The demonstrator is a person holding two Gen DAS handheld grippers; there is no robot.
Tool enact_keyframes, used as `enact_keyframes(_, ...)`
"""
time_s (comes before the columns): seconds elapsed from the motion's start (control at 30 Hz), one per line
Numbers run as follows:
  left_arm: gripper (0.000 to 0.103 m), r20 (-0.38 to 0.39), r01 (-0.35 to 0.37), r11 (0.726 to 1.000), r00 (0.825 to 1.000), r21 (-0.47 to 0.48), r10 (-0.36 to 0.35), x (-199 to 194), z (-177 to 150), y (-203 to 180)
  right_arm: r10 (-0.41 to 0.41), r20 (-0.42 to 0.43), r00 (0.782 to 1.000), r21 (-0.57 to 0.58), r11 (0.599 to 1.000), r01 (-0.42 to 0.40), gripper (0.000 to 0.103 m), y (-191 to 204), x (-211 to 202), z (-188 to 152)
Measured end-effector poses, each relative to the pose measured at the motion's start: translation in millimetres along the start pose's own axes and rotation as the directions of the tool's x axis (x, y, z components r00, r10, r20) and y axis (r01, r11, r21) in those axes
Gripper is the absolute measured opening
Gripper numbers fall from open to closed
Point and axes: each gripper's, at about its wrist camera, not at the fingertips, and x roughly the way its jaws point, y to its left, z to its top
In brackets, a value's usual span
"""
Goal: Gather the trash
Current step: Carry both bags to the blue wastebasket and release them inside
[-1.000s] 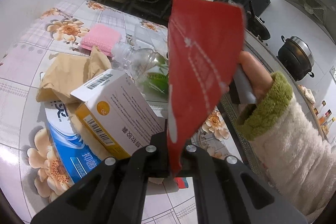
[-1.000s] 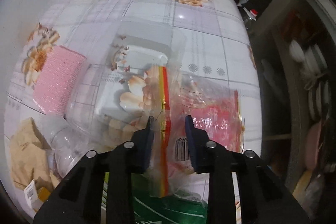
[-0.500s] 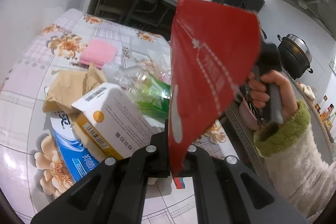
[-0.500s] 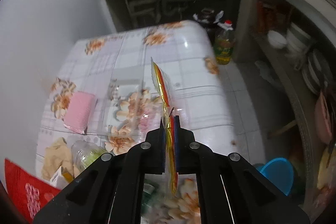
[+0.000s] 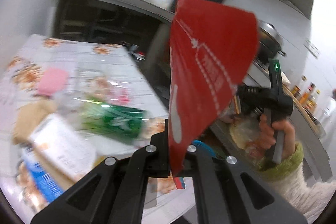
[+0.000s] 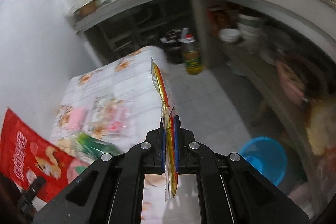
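The left gripper (image 5: pixel 177 152) is clamped on the lower edge of a red snack bag (image 5: pixel 208 68), which stands up from the jaws and fans out toward the top right of the left wrist view. The same bag appears at the near left of the right wrist view, showing white lettering and a small cartoon animal.

The right gripper (image 6: pixel 170 133) is pinched shut on a thin clear wrapper (image 6: pixel 166 110) with red and yellow stripes. The wrapper is seen edge-on, rising from between the jaws and hanging a little below them. In the left wrist view this gripper is at the right, held by a hand (image 5: pixel 273 129) in a green-cuffed fleecy sleeve (image 5: pixel 294 182).

More trash lies on the table (image 6: pixel 126 81), which has a flowered cloth. A crushed green bottle (image 5: pixel 113 119) lies near the middle, with a white and yellow box (image 5: pixel 63 146) and a blue packet (image 5: pixel 42 175) at the near left. A crumpled brown paper (image 5: pixel 33 112) sits just behind the box, and a pink pad (image 5: pixel 52 81) lies farther back. All of these are blurred.

On the floor to the right of the table stands a blue bucket (image 6: pixel 264 159), below the right gripper's right side. A bottle of oil (image 6: pixel 192 56) stands on the floor past the far end of the table.
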Motion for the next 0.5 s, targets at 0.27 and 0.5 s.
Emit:
enact_keyframes(0.27, 0.0, -0.26, 0.186, 0.978, 0.953, 0.099, -0.155, 134.3, 19.4, -94.1, -0.175, -0.006, 0.984, 0.176, 0.969, 0.174, 0.005, -107.8, -25.3, -48.6)
enact_keyframes(0.5, 0.0, -0.538, 0.214, 0.957, 0.839, 0.195, -0.078, 290.4, -21.2, -169.5, -0.247, -0.101, 0.964, 0.305, 0.914, 0.267, 0.005, -188.6, 12.1, -99.3)
